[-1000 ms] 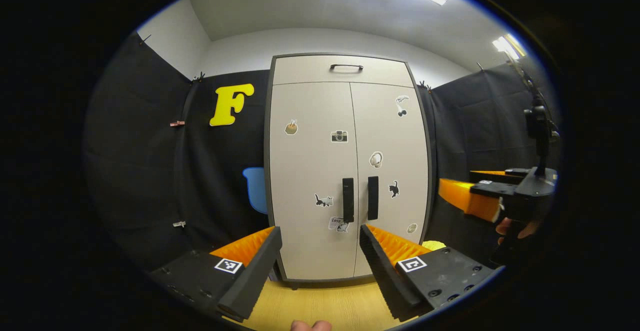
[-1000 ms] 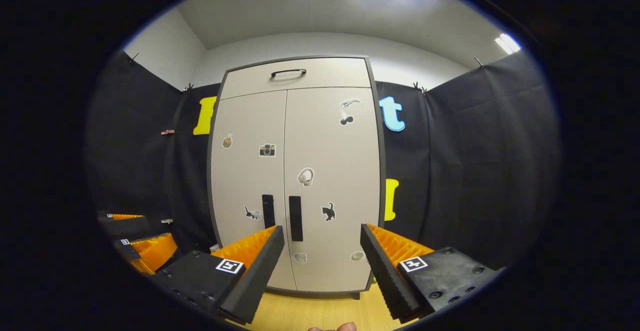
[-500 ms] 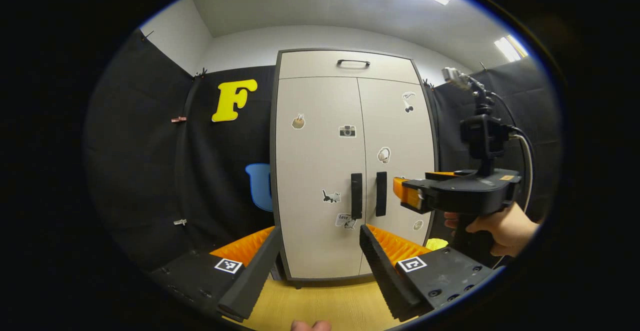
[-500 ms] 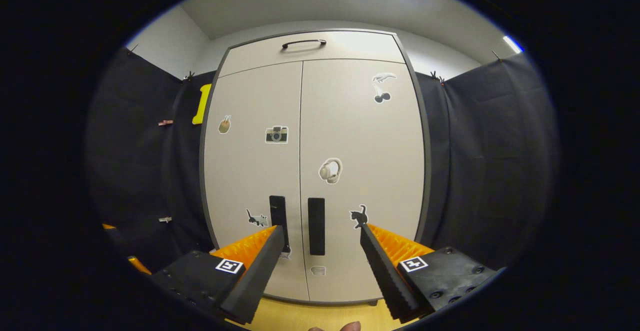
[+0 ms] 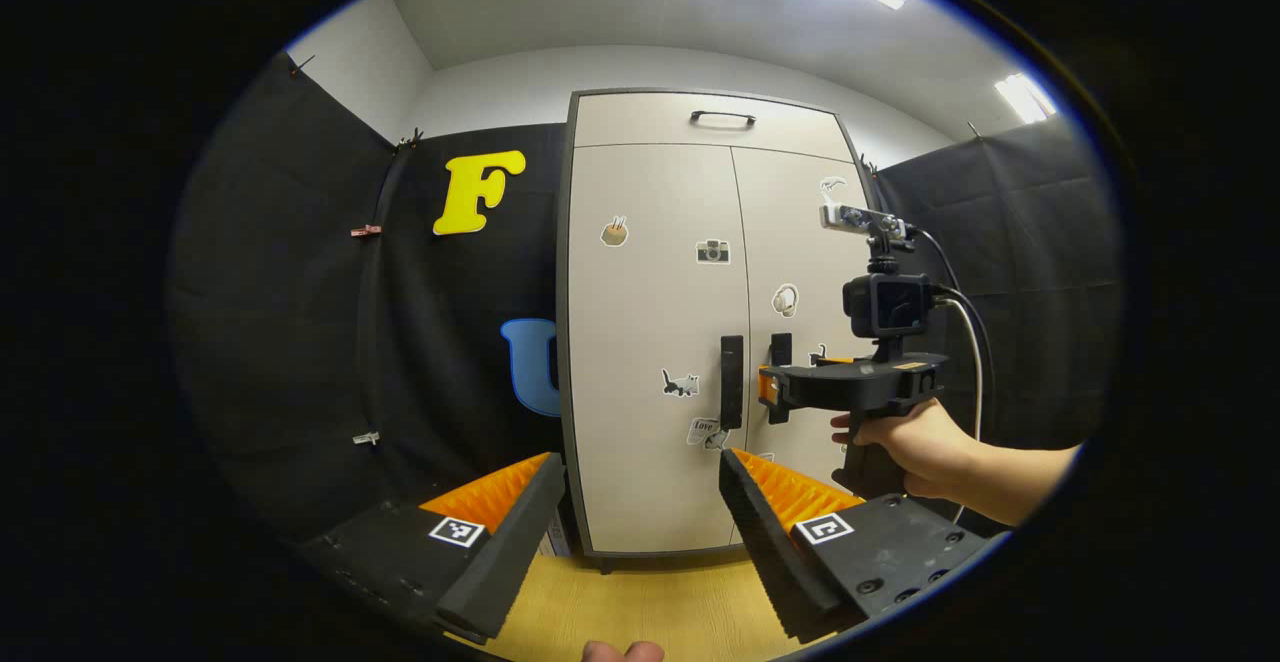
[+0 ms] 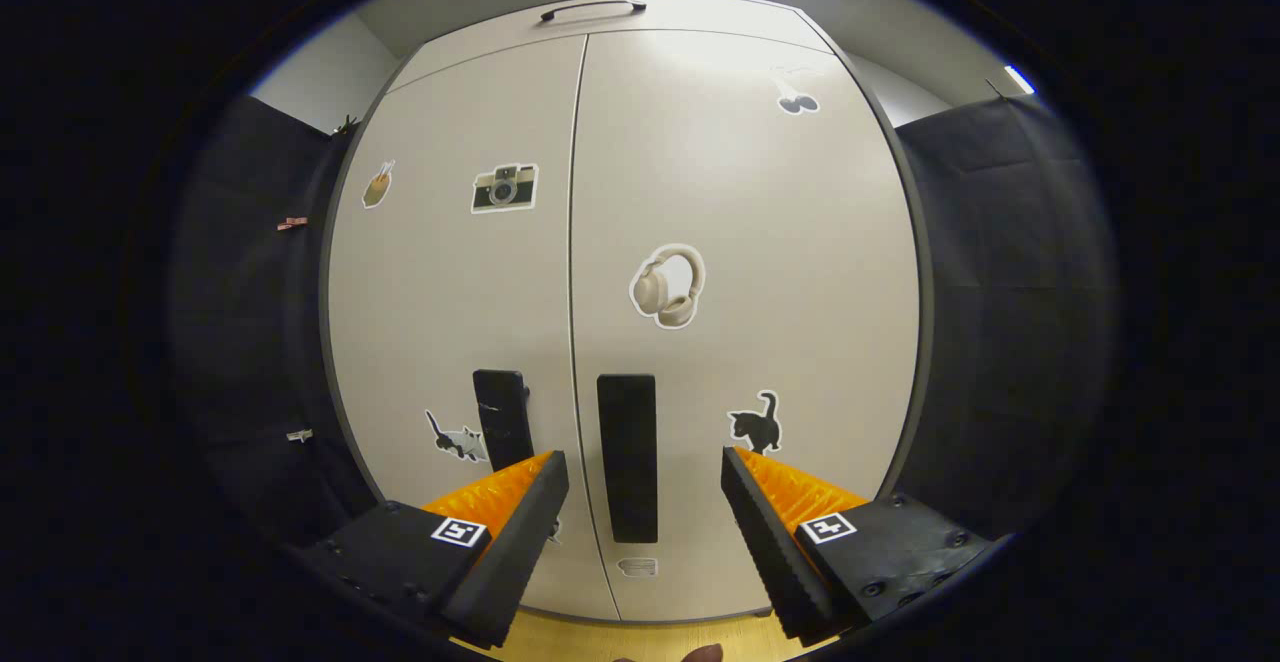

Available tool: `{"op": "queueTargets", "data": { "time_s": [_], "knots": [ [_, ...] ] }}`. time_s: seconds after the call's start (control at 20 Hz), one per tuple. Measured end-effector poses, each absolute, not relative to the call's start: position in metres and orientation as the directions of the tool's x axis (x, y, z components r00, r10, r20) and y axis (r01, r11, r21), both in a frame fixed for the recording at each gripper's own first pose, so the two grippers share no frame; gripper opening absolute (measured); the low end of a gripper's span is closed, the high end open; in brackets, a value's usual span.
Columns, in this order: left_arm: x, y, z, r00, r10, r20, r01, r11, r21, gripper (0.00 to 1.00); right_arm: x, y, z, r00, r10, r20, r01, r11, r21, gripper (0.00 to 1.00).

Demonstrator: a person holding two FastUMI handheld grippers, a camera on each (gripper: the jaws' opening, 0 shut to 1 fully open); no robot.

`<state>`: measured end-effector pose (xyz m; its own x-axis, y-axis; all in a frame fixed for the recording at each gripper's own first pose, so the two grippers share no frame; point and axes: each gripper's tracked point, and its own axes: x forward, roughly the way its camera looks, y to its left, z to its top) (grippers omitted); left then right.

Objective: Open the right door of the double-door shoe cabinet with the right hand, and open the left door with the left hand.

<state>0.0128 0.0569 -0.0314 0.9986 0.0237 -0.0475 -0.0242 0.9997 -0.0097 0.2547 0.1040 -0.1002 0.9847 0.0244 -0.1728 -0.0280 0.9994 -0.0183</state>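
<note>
Fingers [image 6: 520, 532] apart, facing right handle [image 6: 628, 457]

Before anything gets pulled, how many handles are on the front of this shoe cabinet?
3: left door handle, right door handle either side of the centre seam, and a curved top drawer handle.

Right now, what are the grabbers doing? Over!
Right gripper open, lined up on right door handle. Left gripper open, held back. Both doors shut. Nothing in the way.

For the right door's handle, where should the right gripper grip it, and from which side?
Grip the right door handle around its middle, coming straight on from the front. It is a narrow upright bar, already centred between the open right gripper fingers, so they can close on its two long sides.
</note>
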Motion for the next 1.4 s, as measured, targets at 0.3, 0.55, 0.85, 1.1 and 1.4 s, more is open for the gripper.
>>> {"op": "queueTargets", "data": {
  "time_s": [0.3,0.55,0.85,1.1,1.4],
  "knots": [
    [0.017,0.072,-0.043,0.997,0.047,-0.069,-0.049,0.998,-0.026,0.97,0.280,0.107,-0.115,0.983,0.022,-0.182,-0.023,1.000,-0.004,0.94],
    [0.022,0.078,-0.047,0.996,0.059,-0.071,-0.063,0.997,-0.044,0.97,0.285,0.106,-0.120,0.982,-0.015,-0.189,0.013,1.000,-0.009,0.52],
    [0.022,0.079,-0.048,0.995,0.071,-0.074,-0.074,0.996,-0.047,0.97,0.286,0.108,-0.121,0.983,-0.043,-0.177,0.030,0.997,-0.071,0.28],
    [0.012,0.074,-0.044,0.995,0.078,-0.066,-0.081,0.996,-0.042,0.97,0.283,0.107,-0.118,0.983,-0.008,-0.184,-0.001,0.999,-0.045,0.13],
    [0.000,0.073,-0.043,0.992,0.106,-0.075,-0.109,0.994,-0.032,0.97,0.268,0.104,-0.112,0.978,0.093,-0.186,-0.094,0.996,0.003,0.13]
  ]
}}
